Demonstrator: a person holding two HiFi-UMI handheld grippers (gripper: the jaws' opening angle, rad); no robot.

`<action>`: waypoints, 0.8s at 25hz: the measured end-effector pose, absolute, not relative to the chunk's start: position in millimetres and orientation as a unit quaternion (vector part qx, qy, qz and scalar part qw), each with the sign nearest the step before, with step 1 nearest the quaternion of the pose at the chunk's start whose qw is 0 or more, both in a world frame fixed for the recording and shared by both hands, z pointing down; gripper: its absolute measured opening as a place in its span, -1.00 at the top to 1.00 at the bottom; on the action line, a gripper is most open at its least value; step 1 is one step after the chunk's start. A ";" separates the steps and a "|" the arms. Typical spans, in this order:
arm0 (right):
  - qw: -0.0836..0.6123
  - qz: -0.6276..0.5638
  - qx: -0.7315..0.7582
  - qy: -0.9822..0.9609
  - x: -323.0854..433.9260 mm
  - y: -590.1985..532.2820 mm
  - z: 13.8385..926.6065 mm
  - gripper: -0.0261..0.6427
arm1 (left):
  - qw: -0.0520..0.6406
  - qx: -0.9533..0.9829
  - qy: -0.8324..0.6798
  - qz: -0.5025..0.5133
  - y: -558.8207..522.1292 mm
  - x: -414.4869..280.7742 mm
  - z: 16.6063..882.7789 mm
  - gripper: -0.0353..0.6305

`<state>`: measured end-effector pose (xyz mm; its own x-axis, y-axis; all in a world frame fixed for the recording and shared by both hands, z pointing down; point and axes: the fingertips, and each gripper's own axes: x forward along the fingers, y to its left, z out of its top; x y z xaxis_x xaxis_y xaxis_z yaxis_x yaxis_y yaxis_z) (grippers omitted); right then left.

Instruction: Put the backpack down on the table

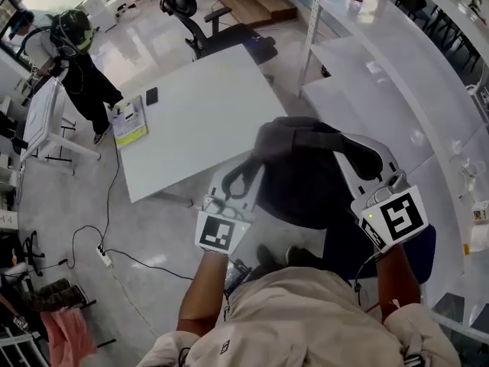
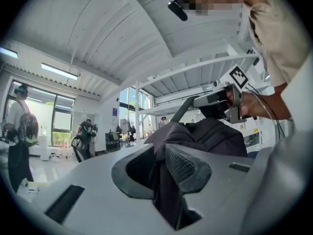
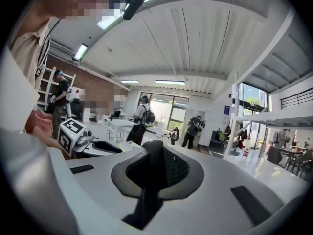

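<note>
White table (image 1: 191,121) lies ahead. The backpack (image 1: 306,174) hangs in the air beside its near right corner, with the left gripper (image 2: 166,175) pinching fabric and the right gripper (image 3: 151,173) clamped tight on a strap (image 3: 143,205). Either thin hold could slip, dropping it short.

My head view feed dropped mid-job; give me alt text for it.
A dark backpack is held up between the left gripper and right gripper, both shut on it, near the corner of a white table and not resting on it. A black office chair stands beyond the table.
</note>
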<state>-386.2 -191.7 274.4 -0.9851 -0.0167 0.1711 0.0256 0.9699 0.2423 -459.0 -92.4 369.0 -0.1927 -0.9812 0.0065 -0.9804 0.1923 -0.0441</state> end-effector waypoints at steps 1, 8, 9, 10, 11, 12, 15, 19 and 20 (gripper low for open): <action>0.082 -0.121 -0.017 -0.989 -401.4 -190.4 272.0 0.81 | 0.012 -0.623 0.782 -0.021 -87.7 -470.7 366.1 0.65; 0.077 -0.087 -0.101 -0.988 -510.9 -208.2 280.3 0.81 | 0.015 -0.554 0.831 -0.053 -87.0 -555.9 367.8 0.66; 0.079 -0.084 -0.114 -0.987 -530.1 -214.2 283.3 0.81 | 0.014 -0.542 0.838 -0.057 -91.8 -571.3 369.5 0.67; 0.081 -0.082 -0.129 -0.985 -550.1 -220.0 286.4 0.81 | 0.012 -0.529 0.846 -0.059 -96.3 -586.4 371.2 0.67; 0.082 -0.083 -0.145 -0.983 -570.7 -226.4 288.8 0.81 | 0.010 -0.517 0.854 -0.059 -101.0 -600.9 372.5 0.67; 0.082 -0.085 -0.157 -0.980 -591.2 -234.1 290.0 0.81 | 0.010 -0.506 0.861 -0.057 -106.8 -614.3 372.7 0.67; 0.088 -0.083 -0.183 -0.976 -649.7 -262.8 294.3 0.81 | 0.010 -0.486 0.872 -0.059 -130.3 -647.2 370.6 0.70; 0.106 -0.075 -0.202 -0.971 -719.6 -296.2 312.2 0.81 | 0.008 -0.459 0.887 -0.056 -158.4 -691.4 374.7 0.70; 0.109 -0.077 -0.203 -0.970 -735.9 -303.2 318.4 0.80 | 0.009 -0.450 0.892 -0.055 -163.9 -703.2 376.6 0.70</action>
<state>-735.9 -303.2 318.4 -0.8937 0.3772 0.2430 0.4110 0.9055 0.1060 -703.2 -163.9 376.6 -0.5956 -0.8025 0.0342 -0.8006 0.5897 -0.1059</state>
